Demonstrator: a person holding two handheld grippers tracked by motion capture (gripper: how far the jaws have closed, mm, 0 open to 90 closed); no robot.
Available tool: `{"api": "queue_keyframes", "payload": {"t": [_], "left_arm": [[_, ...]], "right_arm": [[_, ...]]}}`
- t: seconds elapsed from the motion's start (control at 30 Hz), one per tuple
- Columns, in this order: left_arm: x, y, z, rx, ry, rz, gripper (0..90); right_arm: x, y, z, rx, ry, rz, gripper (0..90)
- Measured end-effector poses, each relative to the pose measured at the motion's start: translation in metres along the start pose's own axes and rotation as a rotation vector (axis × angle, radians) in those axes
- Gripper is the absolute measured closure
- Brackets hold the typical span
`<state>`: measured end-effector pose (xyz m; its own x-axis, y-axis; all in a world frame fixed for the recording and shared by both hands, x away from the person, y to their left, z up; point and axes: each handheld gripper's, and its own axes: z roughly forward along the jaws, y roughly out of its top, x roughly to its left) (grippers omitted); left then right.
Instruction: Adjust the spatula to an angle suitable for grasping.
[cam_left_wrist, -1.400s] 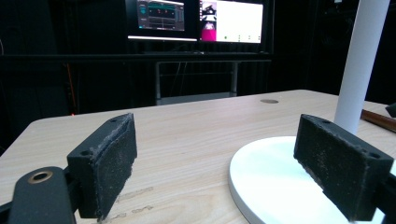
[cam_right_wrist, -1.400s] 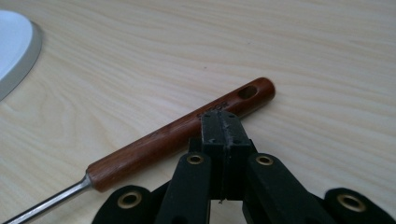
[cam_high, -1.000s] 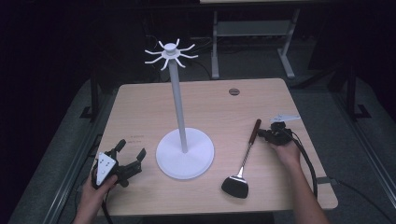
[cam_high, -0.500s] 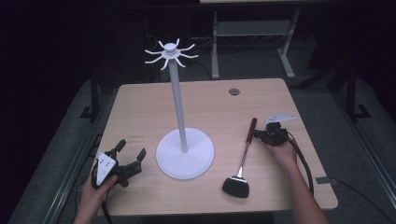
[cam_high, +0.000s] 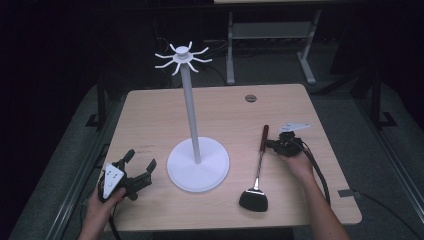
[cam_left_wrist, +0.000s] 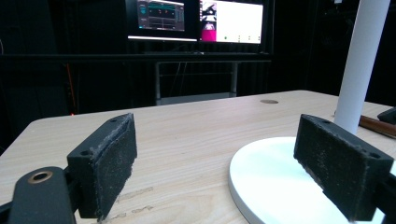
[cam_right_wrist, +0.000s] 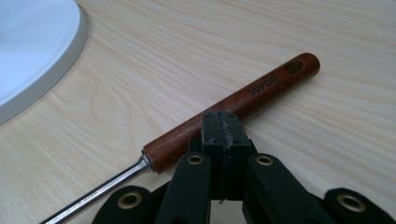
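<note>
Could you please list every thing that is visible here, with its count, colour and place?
Stand: one, white, round base at table centre, tall pole with hooks on top.
Spatula: one, black head, metal shaft, brown wooden handle marked SUPOR, lying right of the stand.
Table: one, light wood.
Monitors: two, lit, behind the table.
Metal frame: one, grey, on the floor beyond the table.
Left tongs: one, black, open, near the front left corner.
Right tongs: one, black, closed, at the spatula handle.

Spatula (cam_high: 258, 170) with reddish wooden handle marked SUPOR, steel shank and black head; lying flat on the surface (cam_high: 225, 115), handle just in front of the closed right tongs (cam_right_wrist: 219, 122), head toward the near edge.
</note>
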<state>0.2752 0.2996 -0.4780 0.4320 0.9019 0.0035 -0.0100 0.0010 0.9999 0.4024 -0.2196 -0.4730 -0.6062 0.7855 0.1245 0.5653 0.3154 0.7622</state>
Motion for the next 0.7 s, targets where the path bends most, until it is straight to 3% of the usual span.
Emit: {"api": "queue_keyframes", "payload": {"t": [0.7], "left_arm": [[0.000,0.000,0.000,0.001,0.000,0.002,12.8]], "right_arm": [[0.020,0.007,0.011,-0.001,0.028,-0.031,89.5]]}}
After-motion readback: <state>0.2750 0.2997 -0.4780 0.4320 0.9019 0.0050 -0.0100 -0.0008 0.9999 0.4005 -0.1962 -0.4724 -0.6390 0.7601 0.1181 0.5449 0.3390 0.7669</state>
